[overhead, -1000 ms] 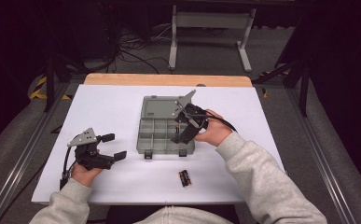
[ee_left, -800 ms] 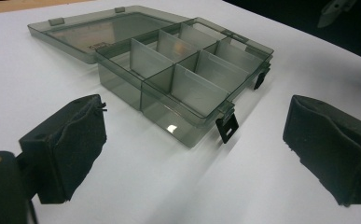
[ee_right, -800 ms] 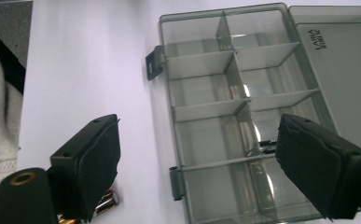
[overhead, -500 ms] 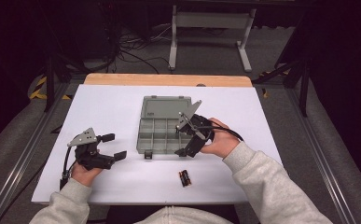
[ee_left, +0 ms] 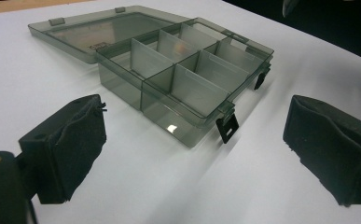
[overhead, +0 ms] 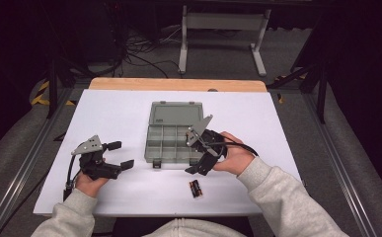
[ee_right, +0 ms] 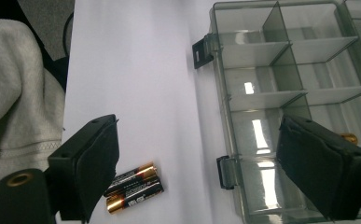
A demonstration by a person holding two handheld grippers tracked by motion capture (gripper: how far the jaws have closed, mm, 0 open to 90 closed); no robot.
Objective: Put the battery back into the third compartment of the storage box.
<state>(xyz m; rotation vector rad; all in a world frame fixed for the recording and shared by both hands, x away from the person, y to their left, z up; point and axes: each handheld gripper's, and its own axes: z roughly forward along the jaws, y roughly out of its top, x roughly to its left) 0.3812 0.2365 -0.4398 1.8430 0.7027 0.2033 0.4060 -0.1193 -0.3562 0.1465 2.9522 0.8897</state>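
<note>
A smoky grey compartment box [overhead: 171, 140] lies open in the middle of the white table, its lid [overhead: 174, 114] flat on the far side. Two AA batteries [overhead: 195, 188] lie side by side on the table in front of the box. My right gripper [overhead: 193, 160] hovers open at the box's front right corner, just beyond the batteries. In the right gripper view the batteries [ee_right: 131, 186] lie by the left jaw, and a small brass-coloured tip [ee_right: 349, 138] shows in a compartment behind the right jaw. My left gripper [overhead: 121, 155] stands open on the table left of the box [ee_left: 183, 70], nothing between its jaws.
The box's two black latches [ee_left: 228, 128] hang open on its front wall. A wooden strip [overhead: 178, 84] runs along the table's far edge. A grey sleeve [ee_right: 15, 93] lies near the table's front edge. Bare white table surrounds the box on the left and right.
My right gripper has drawn back from above the box toward its front right corner, nearer the batteries. The left gripper and the box have stayed put.
</note>
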